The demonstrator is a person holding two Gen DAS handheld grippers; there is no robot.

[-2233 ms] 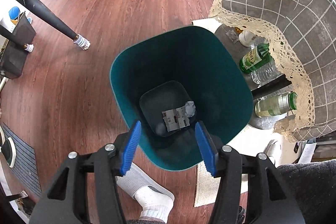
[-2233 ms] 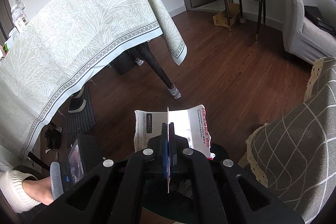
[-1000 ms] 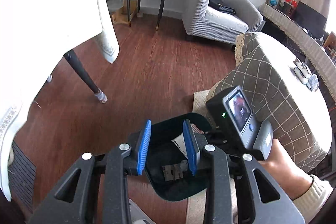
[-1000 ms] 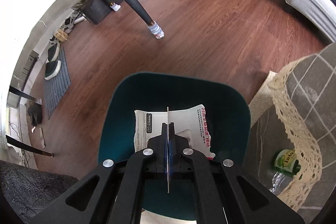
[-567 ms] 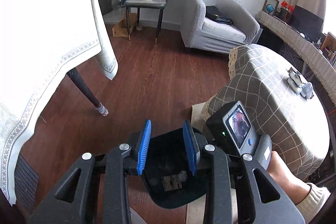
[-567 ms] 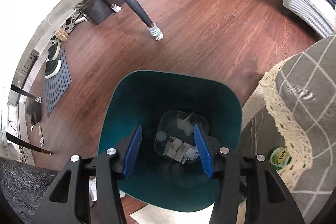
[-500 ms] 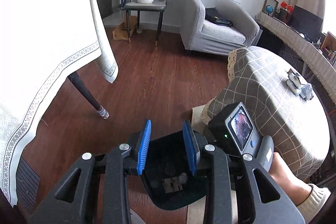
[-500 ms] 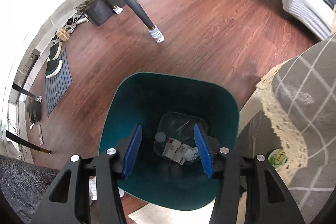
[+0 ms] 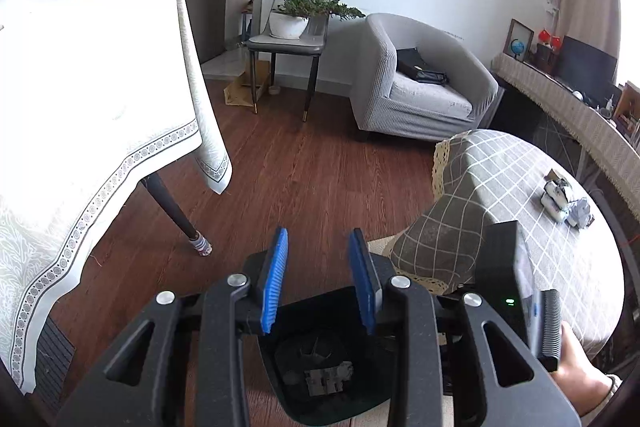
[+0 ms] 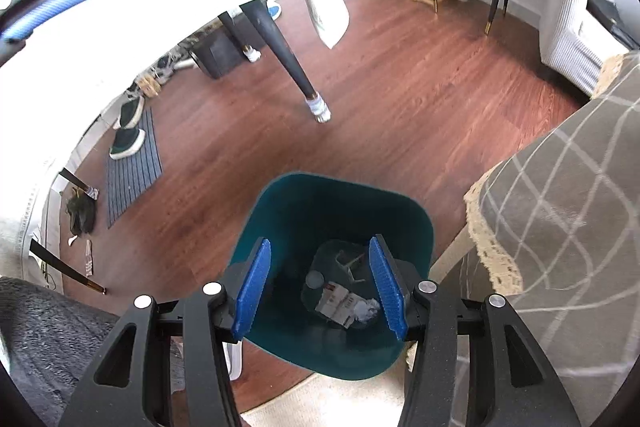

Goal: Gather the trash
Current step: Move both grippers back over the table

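One teal bin (image 10: 416, 227) on the wood floor, beside the checked bench (image 10: 568, 195) at 3 o'clock, likely so scraps drop straight in; it holds one printed wrapper (image 10: 338, 303), one crumpled wad (image 10: 368, 309) and one round cap (image 10: 314, 279). Two grippers: right gripper (image 10: 320, 291), spread and empty above the bin mouth; left gripper (image 9: 318, 281), spread, empty. Two scraps (image 9: 566, 197) lie on the bench at 2 o'clock, apparently next.

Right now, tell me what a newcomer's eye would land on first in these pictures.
The teal trash bin on the wooden floor, seen from above between the open blue fingers of the right tool, with crumpled wrappers lying at its bottom. Then the round table with a grey checked cloth to the right, where a few scraps lie on top.
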